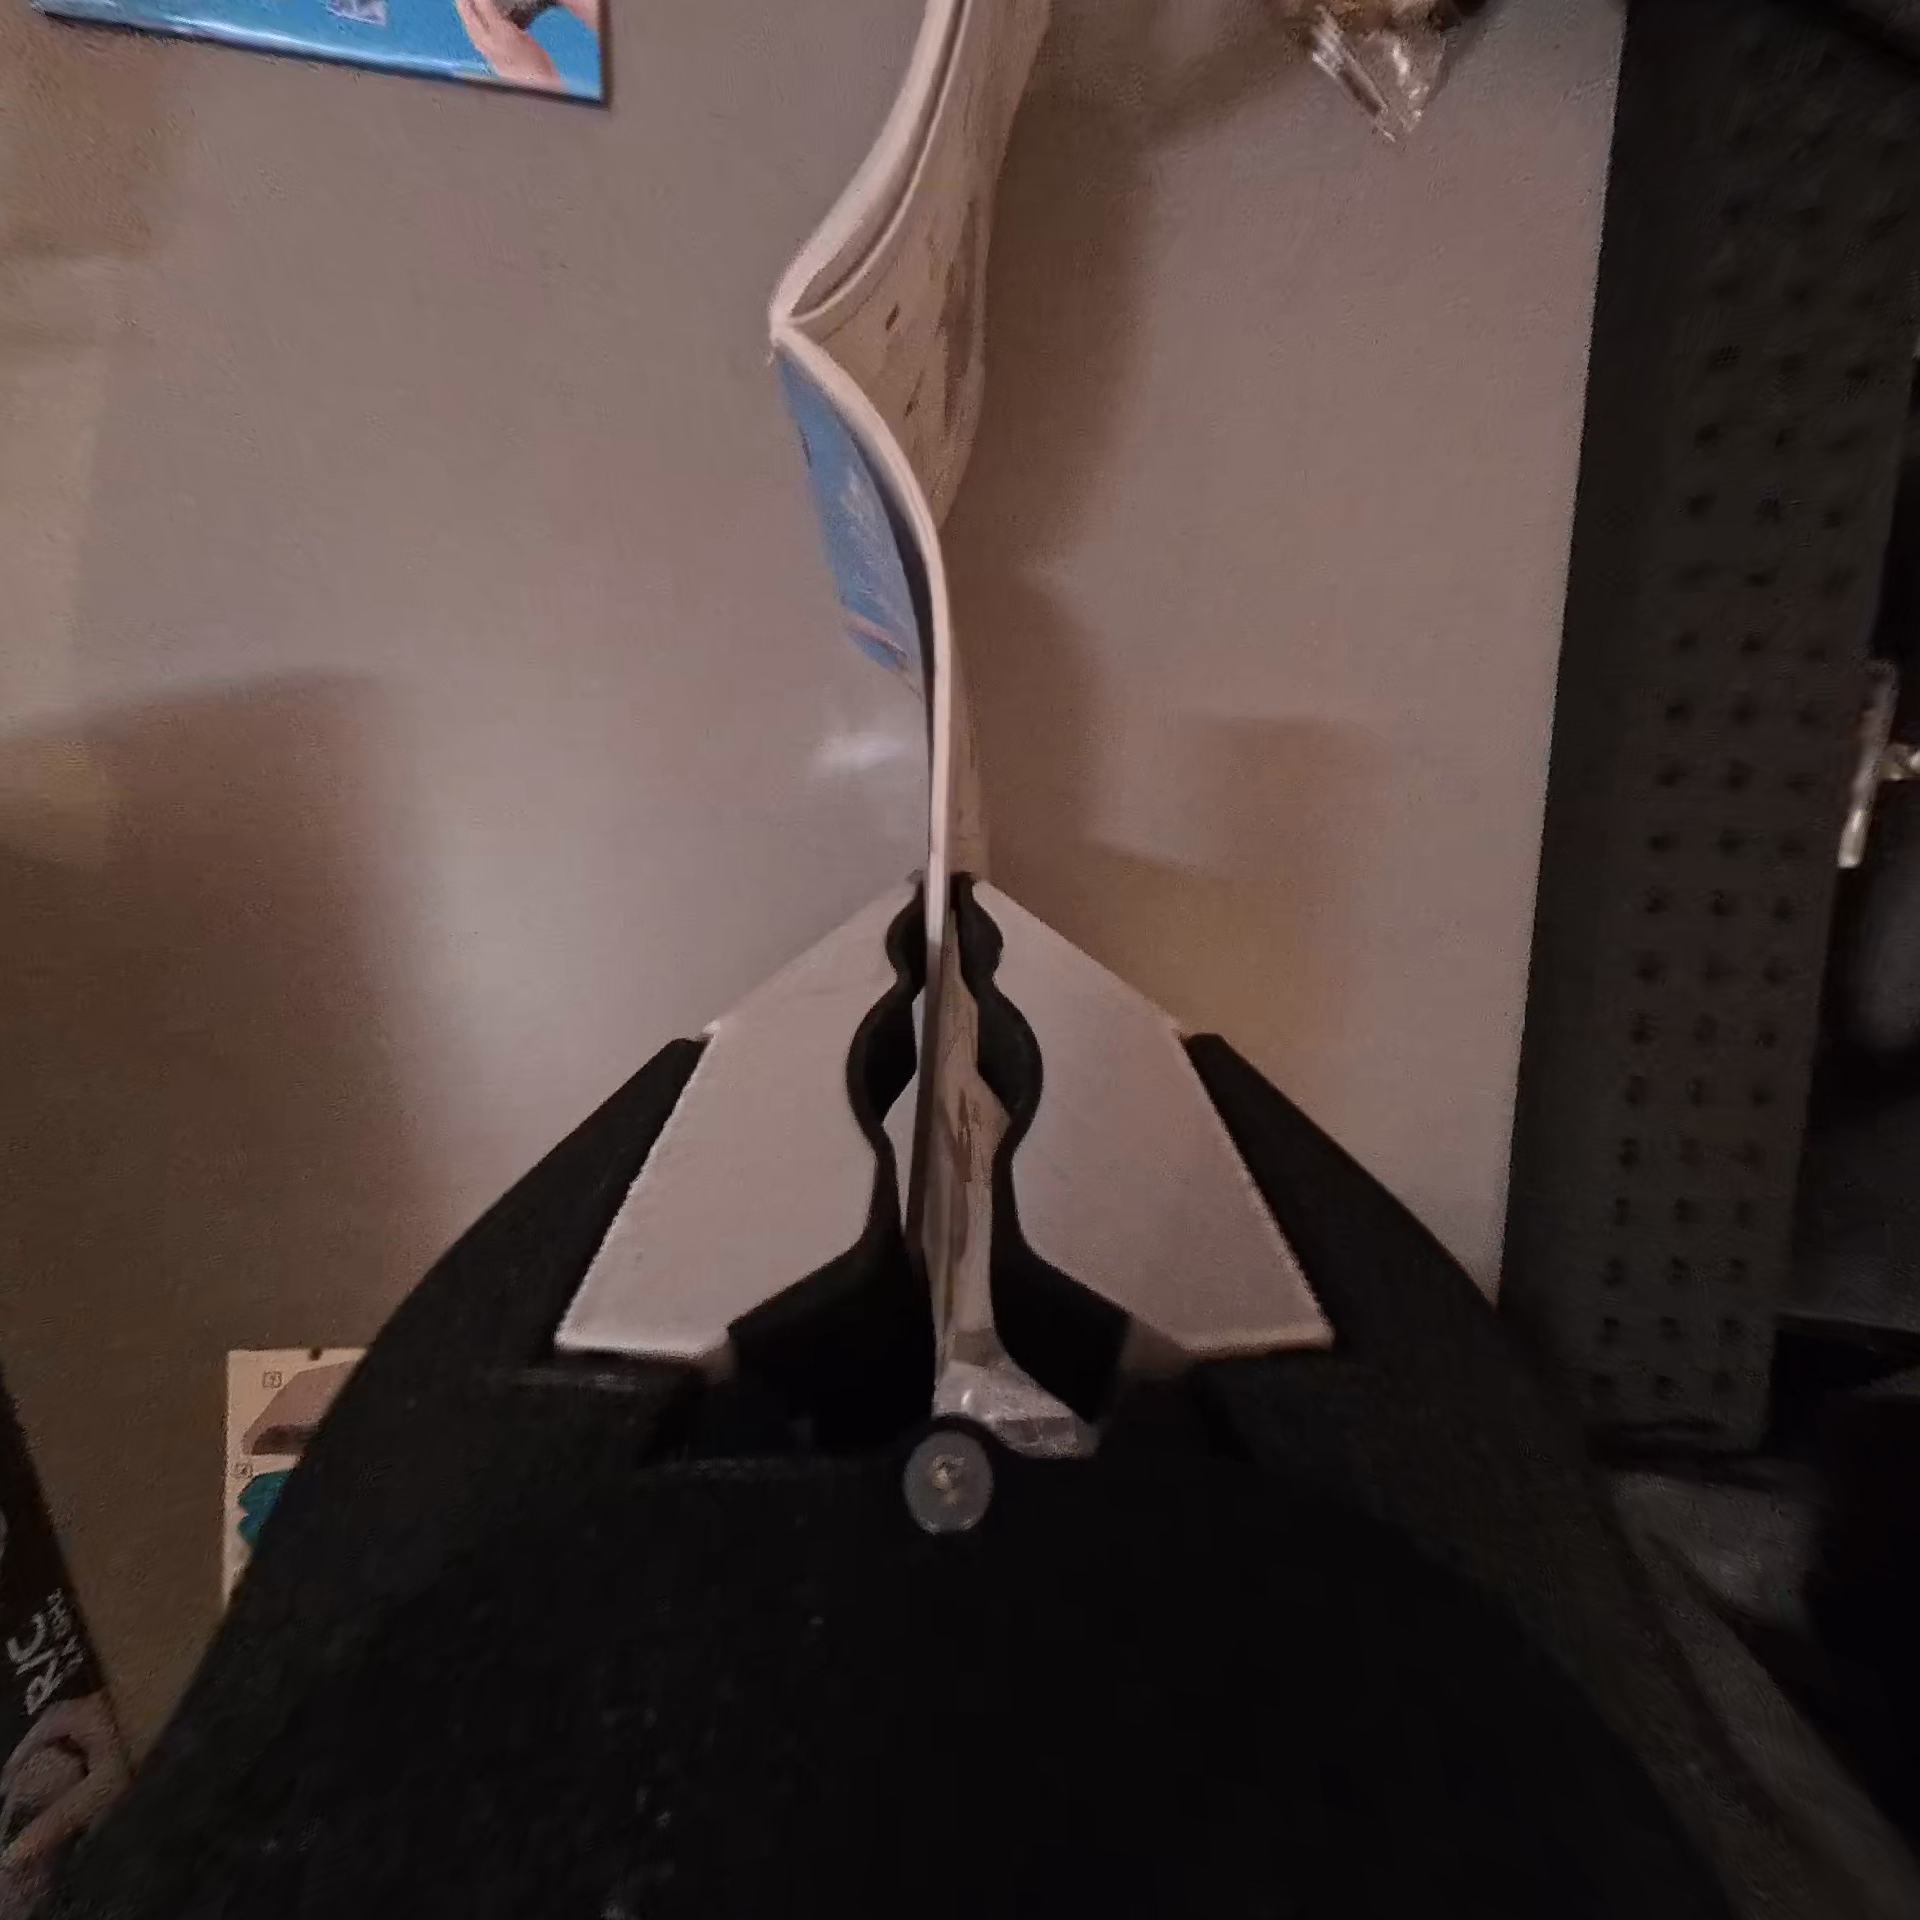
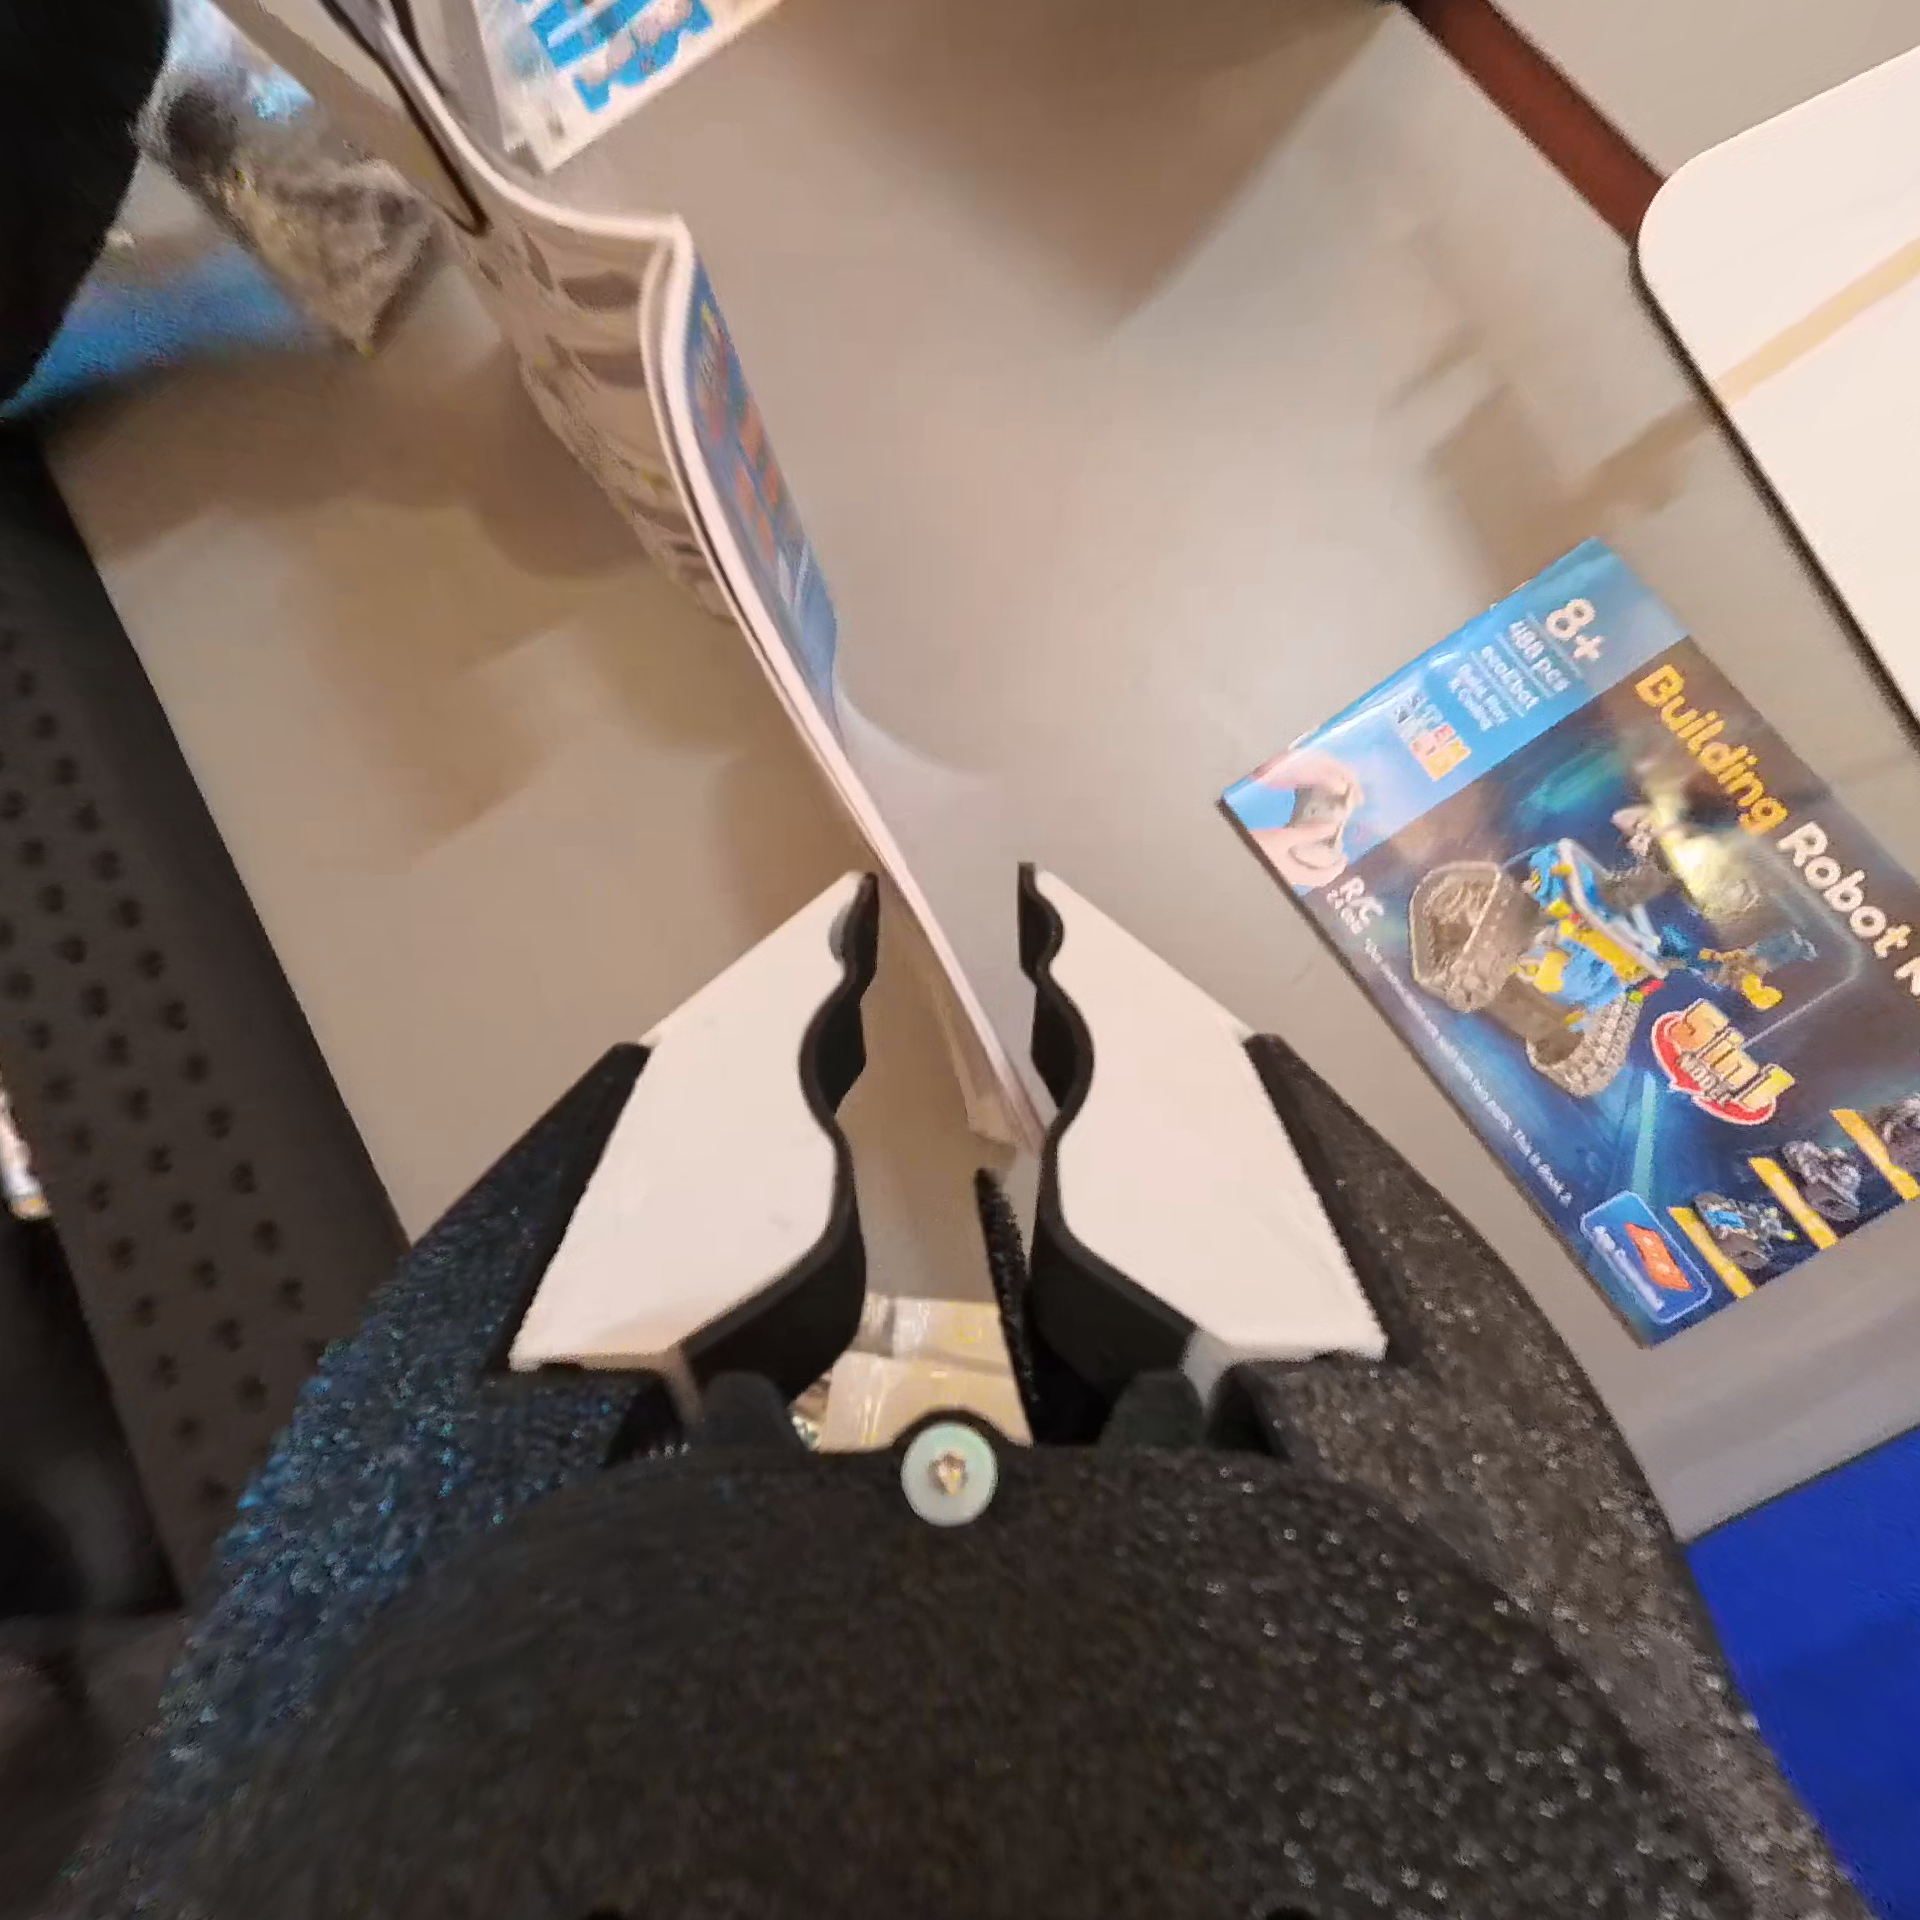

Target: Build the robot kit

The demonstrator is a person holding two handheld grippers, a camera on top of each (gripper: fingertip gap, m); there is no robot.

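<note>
The booklet (image 1: 940,623), a thin stapled one with a blue cover and pale printed pages, is being held up off the table (image 1: 416,520) edge-on and is bowing into a soft curve ahead of the fingers; the left gripper (image 1: 940,904) is clamping one margin of it, jaws closed tight on the paper with the sheets running back between the pads toward the wrist; the right gripper (image 2: 945,883) is standing with its jaws apart, and the booklet's opposite margin is lying in the gap between them, leaning nearer the right-hand finger; whether the paper is touching that pad I cannot tell; farther ahead and to the left of this tool a dark clip-like shape, probably the other gripper, is pinching the booklet's far end; to the right of the right gripper a blue toy box (image 2: 1610,935) is lying flat on the table, with a white rounded board (image 2: 1818,364) beyond it; a dark perforated panel (image 2: 125,831) is running along its left; a clear bag of small parts (image 1: 1371,73) is showing ahead of the left gripper, up and to the right.
</note>
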